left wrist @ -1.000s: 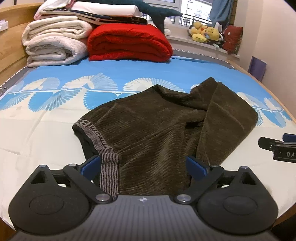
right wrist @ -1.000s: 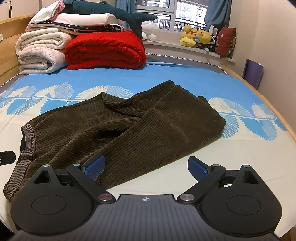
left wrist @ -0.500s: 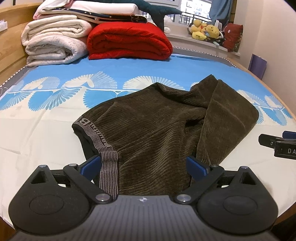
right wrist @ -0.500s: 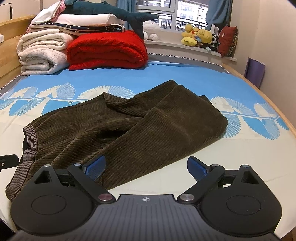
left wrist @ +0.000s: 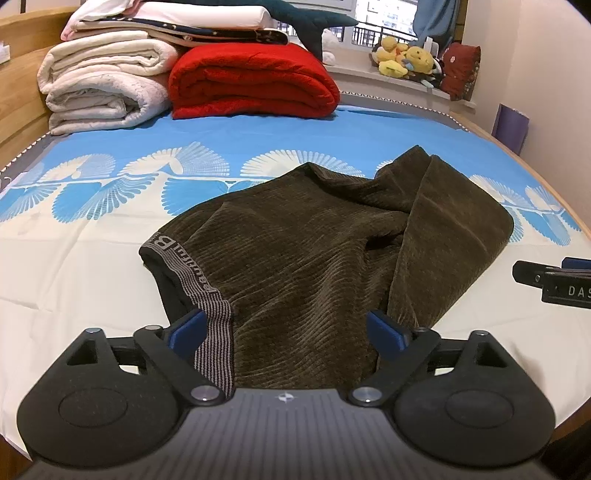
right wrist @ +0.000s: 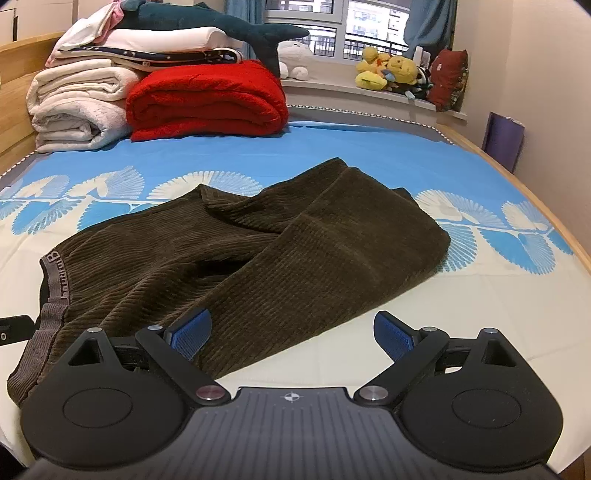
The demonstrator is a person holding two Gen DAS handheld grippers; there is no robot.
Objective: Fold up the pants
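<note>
Little has shifted since the earlier frames: both hands hover in the same spots over the near edge of the bed, and only the left tongs [left wrist: 288,330] have just been closing a touch, their blue pads [left wrist: 188,328] wide apart and pressing on nothing, with the striped waistband [left wrist: 216,334] and a stretch of ribbed cloth lying between them. Beside them, the right tongs [right wrist: 291,334] also gape wide and hold nothing; the left pad sits over the edge of a leg, the right pad over bare sheet. Next out, the pants [right wrist: 236,258], dark brown corduroy, lie crumpled across the middle of the bed [right wrist: 461,314], waistband toward the near left corner, the legs doubled over and reaching toward the right edge. Beyond them the sheet turns blue with white fan shapes. At the far edge, toward the left corner, sit a folded red blanket [right wrist: 207,101] and, touching it, a stack of white bedding [right wrist: 77,107] with a plush shark [right wrist: 207,22] on top. Soft toys [right wrist: 391,72] line the window ledge behind.
</note>
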